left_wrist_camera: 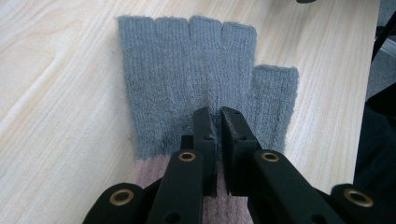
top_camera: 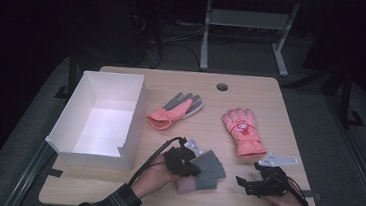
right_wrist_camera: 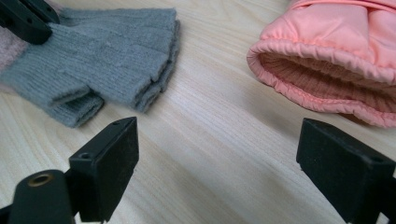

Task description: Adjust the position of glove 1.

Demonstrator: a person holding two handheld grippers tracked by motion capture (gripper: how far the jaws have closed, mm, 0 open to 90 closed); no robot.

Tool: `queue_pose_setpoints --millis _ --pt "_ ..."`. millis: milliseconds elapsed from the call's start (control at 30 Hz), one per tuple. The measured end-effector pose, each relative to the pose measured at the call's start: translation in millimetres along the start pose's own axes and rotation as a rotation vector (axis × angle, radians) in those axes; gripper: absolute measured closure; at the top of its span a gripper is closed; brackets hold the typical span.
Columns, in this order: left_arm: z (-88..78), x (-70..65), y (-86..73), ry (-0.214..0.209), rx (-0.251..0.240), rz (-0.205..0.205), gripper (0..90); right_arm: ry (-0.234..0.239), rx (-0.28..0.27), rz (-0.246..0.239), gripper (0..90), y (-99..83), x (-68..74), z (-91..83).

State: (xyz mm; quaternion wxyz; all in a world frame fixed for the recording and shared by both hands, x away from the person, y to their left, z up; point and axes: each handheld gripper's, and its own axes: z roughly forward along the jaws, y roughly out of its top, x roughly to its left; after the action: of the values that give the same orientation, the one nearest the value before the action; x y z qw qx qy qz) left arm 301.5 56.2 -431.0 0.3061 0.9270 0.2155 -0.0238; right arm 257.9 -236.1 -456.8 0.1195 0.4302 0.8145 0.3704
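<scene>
Left gripper (top_camera: pixel 193 165): I have it near the tabletop's (top_camera: pixel 113 185) front edge, jaws pinched together on the grey knit glove (top_camera: pixel 209 168), close to where the grey meets its pink cuff.
Grey knit glove: it lies flat under and ahead of my left jaws; in the left gripper view (left_wrist_camera: pixel 196 84) its short open-ended fingers point away from me, thumb off to the right. Soft ribbed wool.
Left hand (top_camera: pixel 157 178): it comes in from the front edge, plaid sleeve (top_camera: pixel 119 203) behind it, gripper tipped down onto the glove.
Right gripper (top_camera: pixel 254 182): it is near the front right corner, jaws spread wide with nothing between them, pointing toward the grey glove.
Padded pink glove (top_camera: pixel 244 131): just beyond my right gripper; puffy, smooth shell, gathered elastic cuff opening toward me in the right gripper view (right_wrist_camera: pixel 327 60).
Pink and grey glove (top_camera: pixel 175 110): mid-table, palm up, grey palm and fingers.
White box (top_camera: pixel 100 118): along the left edge, open-topped, rectangular, thin-walled.
</scene>
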Motion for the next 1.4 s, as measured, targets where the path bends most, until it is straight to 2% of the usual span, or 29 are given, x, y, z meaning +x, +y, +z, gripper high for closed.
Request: queue_pose_setpoints --millis 133,267,333,367,467,533,567,633,667,700,867,1067,1400 --pt "2.5 0.9 -1.7 -0.006 0.003 -0.003 84.3 0.001 0.000 -0.005 12.7 0.2 0.0 0.1" --pt "4.5 1.2 -3.0 -0.013 -0.002 0.000 79.4 0.002 0.000 -0.005 12.7 0.2 0.1 -0.3" --pt "2.9 1.5 -2.9 -0.018 -0.011 0.008 66.7 0.002 0.000 -0.002 12.7 0.1 0.0 -0.7" --pt "0.3 2.8 -2.1 -0.043 -0.028 0.014 61.4 0.002 -0.001 -0.003 12.7 0.1 -0.1 -0.7" --pt "-2.9 3.9 -1.4 -0.037 -0.047 0.026 47.4 0.003 -0.001 -0.003 12.7 0.2 0.1 -0.7" --pt "-4.6 5.8 -1.2 -0.039 -0.059 0.028 44.0 0.002 0.000 -0.006 12.7 0.3 0.0 -0.3" --pt "-3.7 7.6 -1.5 -0.032 -0.065 0.036 34.2 0.002 0.001 -0.006 12.7 0.3 -0.1 -0.1" --pt "-1.7 8.9 -1.9 -0.027 -0.068 0.043 31.1 0.002 0.001 -0.006 12.7 0.4 -0.1 -0.1" --pt "-0.4 9.6 -2.0 -0.023 -0.064 0.041 23.6 0.001 0.001 -0.006 12.7 0.4 -0.1 0.0" --pt "2.1 10.9 -2.3 -0.018 -0.061 0.042 20.6 0.001 0.001 -0.007 12.7 0.4 0.1 0.1" --pt "12.9 15.2 -5.6 -0.007 -0.031 0.043 16.4 0.002 0.003 -0.008 12.7 0.6 0.2 0.2" --pt "20.2 16.7 -7.7 -0.022 -0.010 0.037 16.9 0.002 0.003 -0.008 12.7 0.6 0.3 0.2" --pt "22.3 17.0 -10.7 -0.027 -0.017 0.049 19.8 0.002 0.004 -0.008 12.7 1.0 0.2 0.0"
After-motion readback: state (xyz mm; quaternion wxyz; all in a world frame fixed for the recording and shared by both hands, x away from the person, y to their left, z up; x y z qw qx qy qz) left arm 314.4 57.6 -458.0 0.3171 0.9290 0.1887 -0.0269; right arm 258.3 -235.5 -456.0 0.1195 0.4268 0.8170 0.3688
